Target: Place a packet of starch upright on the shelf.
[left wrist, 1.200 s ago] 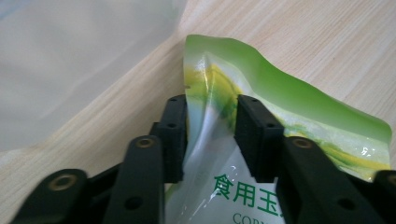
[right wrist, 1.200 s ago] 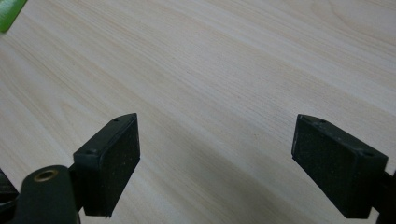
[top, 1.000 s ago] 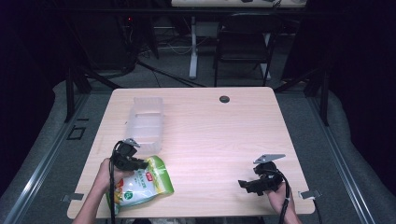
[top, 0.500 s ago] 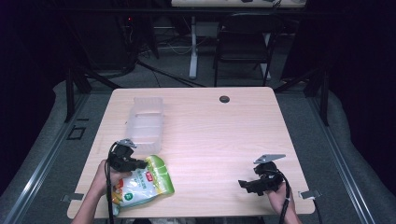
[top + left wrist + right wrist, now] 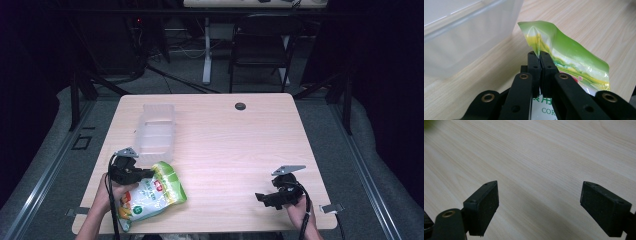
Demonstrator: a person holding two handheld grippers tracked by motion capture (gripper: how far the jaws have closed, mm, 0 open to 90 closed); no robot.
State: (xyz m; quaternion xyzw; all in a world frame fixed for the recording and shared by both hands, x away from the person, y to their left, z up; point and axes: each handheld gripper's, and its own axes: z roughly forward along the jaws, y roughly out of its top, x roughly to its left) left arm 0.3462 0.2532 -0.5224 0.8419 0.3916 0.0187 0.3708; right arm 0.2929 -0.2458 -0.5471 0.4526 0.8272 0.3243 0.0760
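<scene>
The green and white printed foil snack pouch [image 5: 150, 196] lies flat at the near left corner of the pale wooden table [image 5: 225, 150], just in front of the clear plastic storage tub [image 5: 155, 132]. Its upper edge is now pinched in the left gripper [image 5: 539, 55]: a second ago the pouch rested free beside slightly parted jaws, and the jaws have since closed the last bit onto the foil and sit pressed together on it. The grasp looks made, so lifting the pouch, probably towards the tub, seems the likely next step.

Little of the print is readable. In the left gripper view a red logo patch with a registered-trademark sign, some green characters and the letters "COR" show beside the jaws; the rest is hidden. The pictures give no brand name.

The right gripper [image 5: 539, 207] rests over bare wood at the near right, its jaws wide apart and holding nothing.
</scene>
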